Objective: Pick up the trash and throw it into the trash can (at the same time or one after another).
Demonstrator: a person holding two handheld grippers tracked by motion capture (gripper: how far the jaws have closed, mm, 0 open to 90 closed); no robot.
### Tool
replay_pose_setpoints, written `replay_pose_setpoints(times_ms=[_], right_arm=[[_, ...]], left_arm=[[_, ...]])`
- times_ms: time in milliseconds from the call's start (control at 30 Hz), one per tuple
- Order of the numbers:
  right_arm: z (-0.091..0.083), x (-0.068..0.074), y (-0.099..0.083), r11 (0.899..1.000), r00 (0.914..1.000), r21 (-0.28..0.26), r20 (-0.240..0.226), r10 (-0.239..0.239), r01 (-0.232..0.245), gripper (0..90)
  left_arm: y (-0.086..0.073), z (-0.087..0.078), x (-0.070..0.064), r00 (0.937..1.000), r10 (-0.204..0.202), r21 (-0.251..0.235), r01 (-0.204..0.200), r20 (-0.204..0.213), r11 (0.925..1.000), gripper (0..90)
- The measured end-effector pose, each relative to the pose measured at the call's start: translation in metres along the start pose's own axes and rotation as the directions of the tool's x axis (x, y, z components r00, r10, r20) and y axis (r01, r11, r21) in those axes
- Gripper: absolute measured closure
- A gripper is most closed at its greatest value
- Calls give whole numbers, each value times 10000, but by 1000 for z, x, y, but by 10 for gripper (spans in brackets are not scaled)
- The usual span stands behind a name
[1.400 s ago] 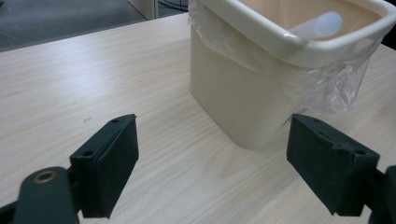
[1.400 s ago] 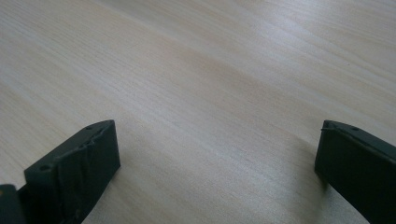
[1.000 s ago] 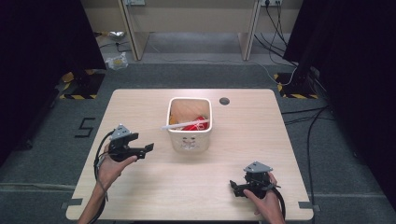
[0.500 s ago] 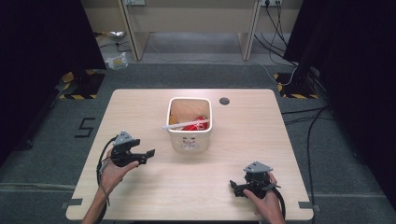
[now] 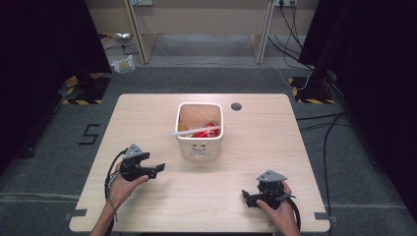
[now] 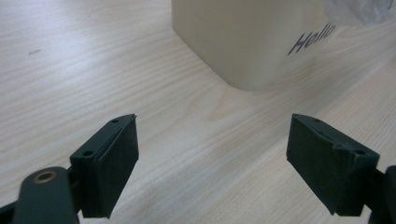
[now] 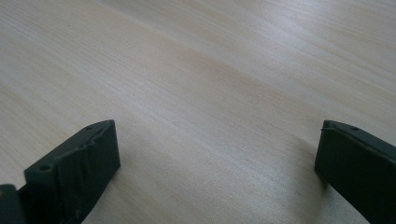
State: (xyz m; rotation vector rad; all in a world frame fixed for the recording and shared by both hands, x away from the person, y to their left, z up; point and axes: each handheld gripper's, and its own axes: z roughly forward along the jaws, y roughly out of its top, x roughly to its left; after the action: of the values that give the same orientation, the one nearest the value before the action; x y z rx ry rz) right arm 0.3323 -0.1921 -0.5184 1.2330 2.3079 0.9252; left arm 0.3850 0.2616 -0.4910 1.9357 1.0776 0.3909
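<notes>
A cream square bin stands in the middle of the wooden table. It holds red packaging, and a white stick lies across its rim. My left gripper is open at the front left, its jaws pointing right toward the bin. In the left gripper view the bin with the word "Hello" stands close ahead of the wide-apart jaws. My right gripper is open near the front right edge, pointing left, with bare wood between its jaws.
A dark round hole sits in the table behind the bin. Grey floor surrounds the table, with cables at the right and a desk frame behind.
My left gripper has drawn back toward the table's front edge and a little to the right. The right gripper has stayed in place.
</notes>
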Motion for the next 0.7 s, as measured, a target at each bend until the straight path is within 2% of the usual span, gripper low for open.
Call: replay_pose_setpoints(times_ms=[400, 700], right_arm=[[0, 0, 0, 10000, 10000, -3, 0, -6, 6, 2], [0, 0, 0, 10000, 10000, 1, 0, 0, 0, 2]], left_arm=[[-16, 4, -2, 10000, 45, 382, -44, -36, 9993, 163], [-25, 5, -7, 9987, 468, 811, -451, -195, 9957, 163]])
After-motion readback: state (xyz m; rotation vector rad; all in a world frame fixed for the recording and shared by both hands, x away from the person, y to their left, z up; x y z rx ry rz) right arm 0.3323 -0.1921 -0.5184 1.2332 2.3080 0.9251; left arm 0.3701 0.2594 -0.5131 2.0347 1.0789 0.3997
